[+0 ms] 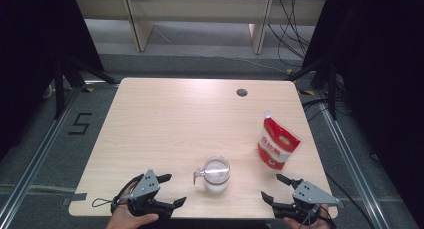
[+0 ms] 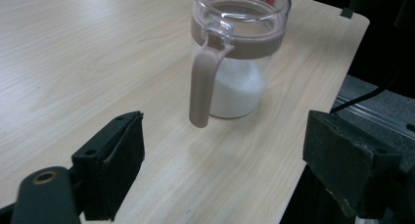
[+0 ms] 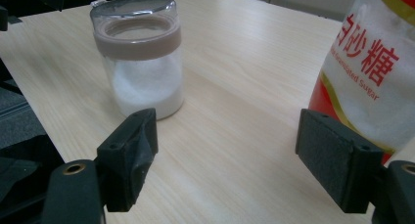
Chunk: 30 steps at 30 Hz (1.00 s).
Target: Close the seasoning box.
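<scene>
The left gripper point(image 1: 172, 190) sits at the near left edge of the table point(image 1: 165, 119), held in a hand point(image 1: 131, 216) that comes in from below. Its jaws stand wide apart with nothing between them; in the left gripper view point(image 2: 220, 160) only bare tabletop shows in the gap. Just ahead of those jaws, a little to their right as the high view shows it, stands the jar point(image 1: 217, 175), upright near the table's front edge. It is clear, with a brown band under a clear lid, and holds white grains in its lower part point(image 2: 238, 57). Its brown handle point(image 2: 203, 79) points back toward the left gripper, close to the jaws but not touching either.

The right gripper point(image 1: 275, 187) rests at the near right edge of the table, and its jaws too are spread wide and empty. In the right gripper view point(image 3: 227, 153) the jar point(image 3: 142, 57) stands beyond the left-hand jaw, clear of it. Beyond the right-hand jaw is the pouch point(image 3: 377, 72), red and white with red Chinese lettering and the word "Sugar" on it. In the high view the pouch point(image 1: 278, 143) stands upright ahead of the right gripper, apart from it, and to the right of the jar with open tabletop between them. Farther off, near the far edge, a dark round hole point(image 1: 242, 92) sits in the tabletop.
</scene>
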### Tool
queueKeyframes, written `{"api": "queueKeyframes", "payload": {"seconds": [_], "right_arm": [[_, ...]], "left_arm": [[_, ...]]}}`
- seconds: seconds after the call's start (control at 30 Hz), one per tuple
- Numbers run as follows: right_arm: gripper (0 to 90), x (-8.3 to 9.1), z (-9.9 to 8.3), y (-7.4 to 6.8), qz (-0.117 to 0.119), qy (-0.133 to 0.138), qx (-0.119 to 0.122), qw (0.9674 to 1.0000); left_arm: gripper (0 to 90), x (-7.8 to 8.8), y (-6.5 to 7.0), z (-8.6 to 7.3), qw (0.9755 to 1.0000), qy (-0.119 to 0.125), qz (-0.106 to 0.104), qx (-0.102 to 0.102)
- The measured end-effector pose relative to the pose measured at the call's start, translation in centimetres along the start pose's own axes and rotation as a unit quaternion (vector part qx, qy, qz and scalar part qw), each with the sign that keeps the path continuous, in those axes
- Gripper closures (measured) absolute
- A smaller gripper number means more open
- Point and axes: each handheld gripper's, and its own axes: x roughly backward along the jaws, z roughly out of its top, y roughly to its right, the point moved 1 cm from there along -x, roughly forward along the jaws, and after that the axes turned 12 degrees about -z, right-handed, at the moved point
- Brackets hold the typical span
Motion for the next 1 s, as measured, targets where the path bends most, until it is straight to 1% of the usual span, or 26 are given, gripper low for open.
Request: {"api": "queueKeyframes", "payload": {"seconds": [0.03, 0.07, 0.1, 0.13, 0.17, 0.2, 0.23, 0.33, 0.37, 0.4, 0.43, 0.47, 0.5, 0.53, 0.57, 0.6, 0.63, 0.67, 0.7, 0.73, 0.8, 0.83, 0.93, 1.0], "right_arm": [[22.7, -0.1, 0.0, 0.0, 0.004, 0.008, 0.012, 0.9999], [22.7, -0.1, 0.0, 0.0, 0.004, 0.008, 0.012, 0.9999], [22.0, 0.0, -0.1, -0.2, 0.004, 0.004, 0.013, 0.9999], [22.0, 0.0, -0.1, -0.2, 0.004, 0.004, 0.013, 0.9999], [21.7, 0.1, -0.1, -0.2, 0.005, 0.008, 0.016, 0.9998], [21.2, 0.2, -0.2, -0.4, 0.004, 0.004, 0.002, 1.0], [20.1, 0.2, -0.2, -0.3, 0.012, 0.0, 0.01, 0.9999], [19.5, 0.2, -0.4, -0.3, 0.012, -0.006, 0.013, 0.9998], [19.4, 0.3, -0.6, -0.4, 0.005, -0.012, 0.013, 0.9998], [19.4, 0.3, -0.6, -0.4, 0.002, -0.012, 0.017, 0.9998], [19.3, 0.2, -0.6, -0.3, 0.003, -0.012, 0.023, 0.9997], [19.3, 0.2, -0.6, -0.3, 0.003, -0.012, 0.023, 0.9997], [19.2, 0.3, -0.9, -0.5, 0.007, -0.027, 0.012, 0.9995], [19.1, 0.2, -0.9, -0.4, 0.005, -0.02, 0.021, 0.9996], [19.0, 0.4, -1.0, -0.5, 0.0, -0.029, 0.011, 0.9995], [19.0, 0.4, -1.0, -0.5, 0.0, -0.029, 0.011, 0.9995], [18.8, 0.4, -1.1, -0.5, 0.002, -0.031, 0.015, 0.9994], [18.5, 0.3, -1.1, -0.4, 0.0, -0.027, 0.024, 0.9993], [18.0, 0.3, -1.2, -0.5, 0.005, -0.028, 0.018, 0.9994], [17.9, 0.3, -1.2, -0.5, 0.007, -0.024, 0.027, 0.9993], [17.8, 0.3, -1.2, -0.5, 0.007, -0.025, 0.025, 0.9994], [17.7, 0.4, -1.3, -0.5, 0.006, -0.038, 0.022, 0.999], [17.6, 0.4, -1.4, -0.6, 0.004, -0.038, 0.019, 0.9991], [17.8, 0.4, -1.4, -0.6, 0.002, -0.037, 0.022, 0.9991]], "left_arm": [[15.2, 0.0, 0.1, -0.1, 1.0, 0.0, -0.001, 0.002], [15.2, -0.1, 0.1, -0.3, 1.0, 0.002, -0.002, 0.003], [15.2, 0.1, 0.1, -0.4, 1.0, -0.006, 0.0, 0.002], [15.2, 0.1, 0.1, -0.4, 1.0, -0.006, 0.0, 0.002], [15.2, 0.1, 0.1, -0.5, 1.0, 0.001, -0.004, 0.005], [15.2, 0.2, 0.1, -0.6, 1.0, 0.001, -0.003, 0.006], [15.2, 0.4, 0.0, -0.8, 1.0, -0.001, 0.001, 0.005], [15.2, 0.4, 0.0, -1.0, 1.0, 0.002, 0.002, 0.007], [15.2, 0.6, -0.1, -1.2, 1.0, -0.008, 0.005, 0.004], [15.2, 0.6, -0.1, -1.2, 1.0, -0.008, 0.005, 0.004], [15.2, 0.6, 0.0, -1.4, 0.9999, -0.01, 0.005, 0.009], [15.3, 0.6, 0.0, -1.4, 0.9999, -0.01, 0.005, 0.009], [15.2, 0.5, -0.2, -1.5, 0.9999, -0.011, 0.003, 0.01], [15.3, 0.5, -0.2, -1.5, 0.9999, -0.011, 0.003, 0.01], [15.3, 0.5, -0.2, -1.6, 0.9999, -0.011, 0.004, 0.012], [15.3, 0.4, -0.2, -1.6, 0.9998, -0.01, 0.003, 0.019], [15.3, 0.4, -0.4, -1.8, 0.9998, -0.009, 0.002, 0.017], [15.2, 0.4, -0.4, -1.8, 0.9998, -0.015, 0.004, 0.015], [15.3, 0.3, -0.5, -1.9, 0.9997, -0.018, 0.004, 0.016], [15.3, 0.3, -0.4, -2.0, 0.9996, -0.018, 0.003, 0.02], [15.3, 0.3, -0.4, -2.0, 0.9996, -0.02, 0.005, 0.021], [15.2, 0.3, -0.5, -2.0, 0.9996, -0.02, 0.005, 0.02], [15.2, 0.3, -0.5, -2.1, 0.9996, -0.021, 0.005, 0.02], [15.3, 0.3, -0.5, -2.1, 0.9995, -0.024, 0.003, 0.018]]}}
